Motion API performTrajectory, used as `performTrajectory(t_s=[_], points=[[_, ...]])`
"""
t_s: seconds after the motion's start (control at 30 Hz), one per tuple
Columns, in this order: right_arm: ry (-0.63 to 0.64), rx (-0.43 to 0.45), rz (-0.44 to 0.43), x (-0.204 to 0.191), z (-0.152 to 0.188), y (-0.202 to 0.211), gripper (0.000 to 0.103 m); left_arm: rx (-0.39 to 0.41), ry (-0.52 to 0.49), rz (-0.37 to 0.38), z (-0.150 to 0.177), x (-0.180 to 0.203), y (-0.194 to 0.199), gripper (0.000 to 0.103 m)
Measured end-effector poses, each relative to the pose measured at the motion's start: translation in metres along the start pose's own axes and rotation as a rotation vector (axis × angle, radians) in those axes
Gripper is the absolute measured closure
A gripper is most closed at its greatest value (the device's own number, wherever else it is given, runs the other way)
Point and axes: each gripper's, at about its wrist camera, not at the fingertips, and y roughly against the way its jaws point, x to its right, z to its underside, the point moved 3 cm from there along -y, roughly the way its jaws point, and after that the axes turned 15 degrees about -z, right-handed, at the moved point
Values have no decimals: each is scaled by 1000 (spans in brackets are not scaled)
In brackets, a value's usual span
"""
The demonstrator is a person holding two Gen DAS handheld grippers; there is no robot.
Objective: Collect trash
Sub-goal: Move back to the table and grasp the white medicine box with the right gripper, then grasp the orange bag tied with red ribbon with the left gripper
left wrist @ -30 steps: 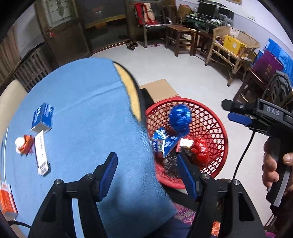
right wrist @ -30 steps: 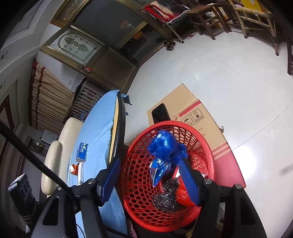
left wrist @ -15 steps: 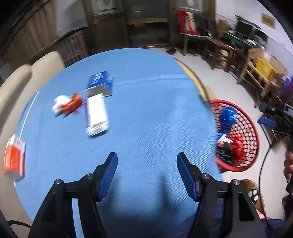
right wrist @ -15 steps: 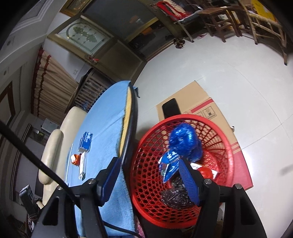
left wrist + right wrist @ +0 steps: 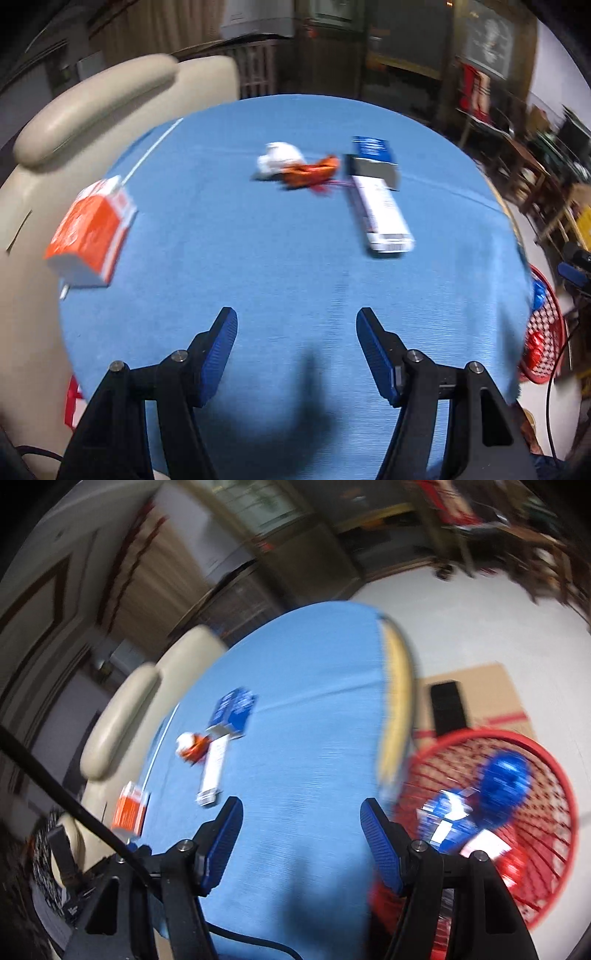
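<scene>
My left gripper (image 5: 295, 350) stands with its jaws apart and nothing between them, pitched down over the bare near part of the blue tablecloth (image 5: 277, 277). My right gripper (image 5: 301, 834) is likewise spread and empty, hanging over the table's edge beside the red basket (image 5: 554, 812), which already holds blue and red wrappers.

Out past the left claw lie the pieces not yet collected. The long white box (image 5: 382, 214) lies flat, with the blue carton (image 5: 373, 151) touching its far end. Just beside them sits a crumpled white wad (image 5: 279, 160) against an orange wrapper (image 5: 312, 173). The orange-and-white carton (image 5: 92, 236) rests well apart, at the table's left edge.

I judge all of it light. The cartons look like thin card, likely empty, so they should crush if squeezed hard; I would pinch the white box across its narrow width, near the middle. The wad and wrapper look soft and slippery, so I would pinch them low in the bulk.
</scene>
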Motion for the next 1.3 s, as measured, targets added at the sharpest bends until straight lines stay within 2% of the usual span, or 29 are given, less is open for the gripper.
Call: performTrajectory(t_s=[0.33, 0.5, 0.67, 0.7, 0.73, 0.77, 0.87, 1.07, 1.2, 1.3], points=[[136, -182, -12, -74, -13, -140, 33, -10, 59, -140, 0, -51, -19, 35], [141, -251, 69, -77, -16, -205, 33, -17, 68, -148, 0, -64, -25, 35], [107, -299, 141, -71, -12, -240, 34, -4, 69, -156, -9, -73, -27, 35], [137, -285, 163, -74, -12, -242, 35, 3, 66, -159, -13, -74, -28, 35], [163, -293, 184, -76, -11, -246, 42, 8, 63, -161, -17, -74, -28, 35], [187, -296, 198, -78, -9, -247, 54, 17, 58, -163, -23, -73, -28, 35], [238, -299, 200, -78, -3, -243, 55, 55, 38, -154, -43, -69, -29, 35], [210, -306, 144, -59, 10, -205, 55, 85, -50, 8, -88, -29, -45, 35], [178, -306, 100, -46, 23, -173, 55, 31, -155, 126, -115, 17, -73, 35], [151, -299, 72, -37, 29, -152, 55, -13, -203, 166, -132, 44, -95, 35]])
